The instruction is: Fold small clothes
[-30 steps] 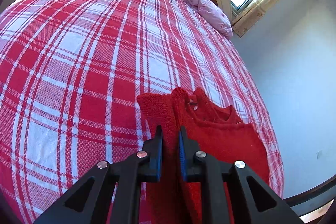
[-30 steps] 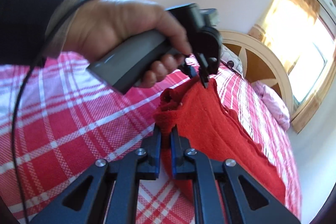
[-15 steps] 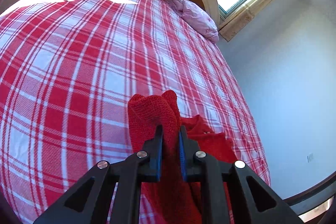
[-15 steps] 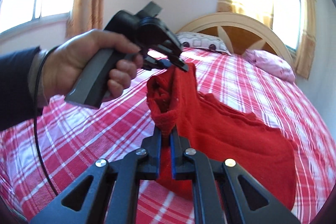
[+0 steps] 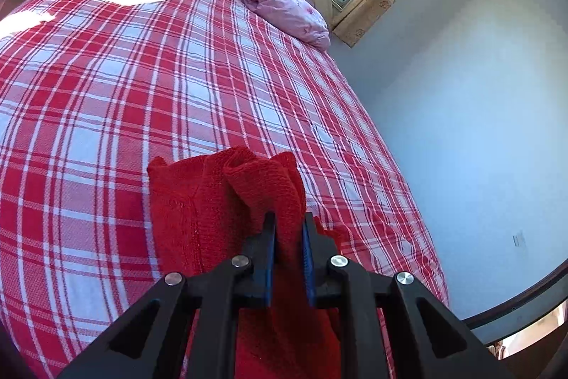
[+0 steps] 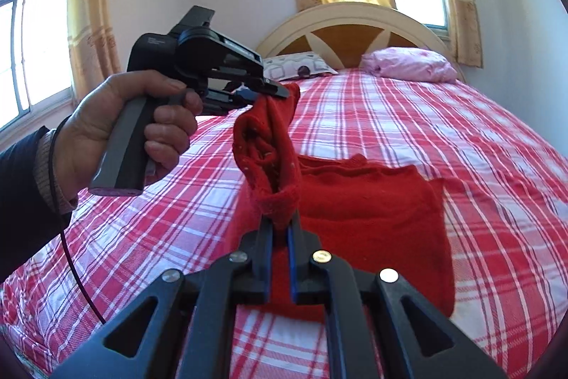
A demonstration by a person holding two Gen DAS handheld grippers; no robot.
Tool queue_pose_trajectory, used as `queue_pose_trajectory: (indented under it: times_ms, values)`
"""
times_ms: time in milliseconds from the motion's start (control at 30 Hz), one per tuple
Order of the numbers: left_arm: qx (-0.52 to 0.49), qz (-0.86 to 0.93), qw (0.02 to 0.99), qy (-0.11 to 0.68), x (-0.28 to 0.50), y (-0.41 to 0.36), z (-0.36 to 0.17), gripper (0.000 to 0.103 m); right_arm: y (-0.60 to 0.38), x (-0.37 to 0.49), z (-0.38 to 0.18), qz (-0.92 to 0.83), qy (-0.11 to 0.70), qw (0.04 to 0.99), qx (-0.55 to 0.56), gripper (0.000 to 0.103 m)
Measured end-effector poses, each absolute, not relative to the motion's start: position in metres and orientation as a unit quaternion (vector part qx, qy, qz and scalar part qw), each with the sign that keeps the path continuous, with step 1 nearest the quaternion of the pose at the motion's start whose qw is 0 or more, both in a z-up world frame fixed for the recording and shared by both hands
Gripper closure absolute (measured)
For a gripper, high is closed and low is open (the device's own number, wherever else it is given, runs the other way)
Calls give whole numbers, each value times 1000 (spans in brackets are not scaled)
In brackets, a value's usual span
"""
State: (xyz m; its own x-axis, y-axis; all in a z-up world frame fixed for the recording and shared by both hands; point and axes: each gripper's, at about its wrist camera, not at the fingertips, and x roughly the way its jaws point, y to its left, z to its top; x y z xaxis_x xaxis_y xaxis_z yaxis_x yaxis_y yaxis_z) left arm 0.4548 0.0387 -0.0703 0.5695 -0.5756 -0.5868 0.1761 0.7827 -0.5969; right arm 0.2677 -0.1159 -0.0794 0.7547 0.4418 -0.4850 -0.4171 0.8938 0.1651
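Over the plaid bedspread (image 6: pixel 408 116), my left gripper (image 5: pixel 288 237) and right gripper (image 6: pixel 280 229) both pinch the red knit sweater's (image 6: pixel 372 201) bunched edge, its body draped on the bed (soft, floppy, light; hems grip best).

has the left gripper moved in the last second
Yes. In the right wrist view the left gripper, shut on the red garment, now sits left of the headboard instead of overlapping it, nearer the left window.
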Motion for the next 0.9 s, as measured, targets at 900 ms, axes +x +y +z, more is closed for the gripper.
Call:
queue_pose_trajectory:
  times_ms: [900]
  values:
    - [-109, -257, 839, 467, 484, -122, -111, 81, -244, 281, -146, 158, 373, 886, 225, 93]
